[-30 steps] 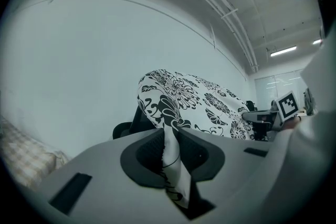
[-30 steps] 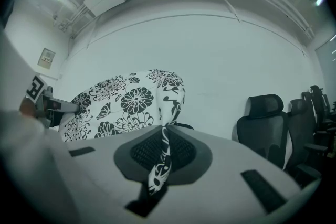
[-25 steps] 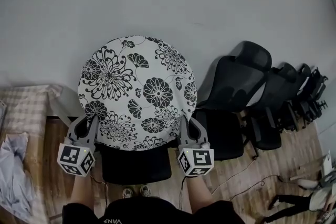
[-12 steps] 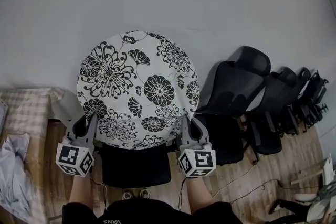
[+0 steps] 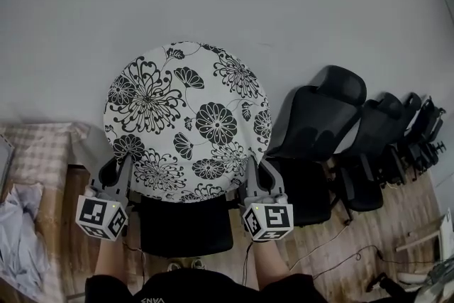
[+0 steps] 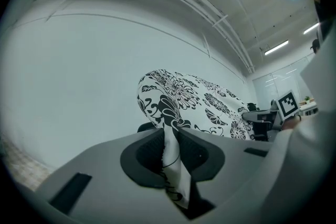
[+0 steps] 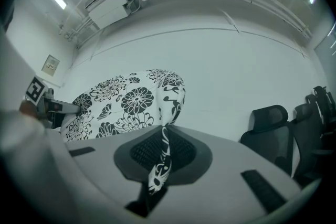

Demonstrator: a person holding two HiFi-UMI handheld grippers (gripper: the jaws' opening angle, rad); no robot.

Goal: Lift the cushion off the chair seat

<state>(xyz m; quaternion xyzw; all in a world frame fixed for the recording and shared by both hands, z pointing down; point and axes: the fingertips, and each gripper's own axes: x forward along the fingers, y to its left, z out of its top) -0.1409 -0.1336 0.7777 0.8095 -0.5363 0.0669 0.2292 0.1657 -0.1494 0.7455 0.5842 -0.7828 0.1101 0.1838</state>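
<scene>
A: State of left tool (image 5: 115, 168) and right tool (image 5: 257, 170)?
B: Both pinched shut on the cushion (image 5: 188, 117) hem, at its 8 and 4 o'clock. Probably so it hangs even. It looks lifted, upright above the black chair (image 5: 184, 225).
A: Room?
B: Grey wall (image 5: 298, 3), wood floor (image 5: 312, 248), spare chairs (image 5: 319, 113) at 3 o'clock.

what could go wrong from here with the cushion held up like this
1. The left gripper and right gripper each pinch only a thin fold at the lower edge of the floral cushion. The fabric might slip out and the cushion could drop onto the black chair below.
2. The cushion hides much of what lies ahead in the head view, so swinging it right might knock the row of office chairs.
</scene>
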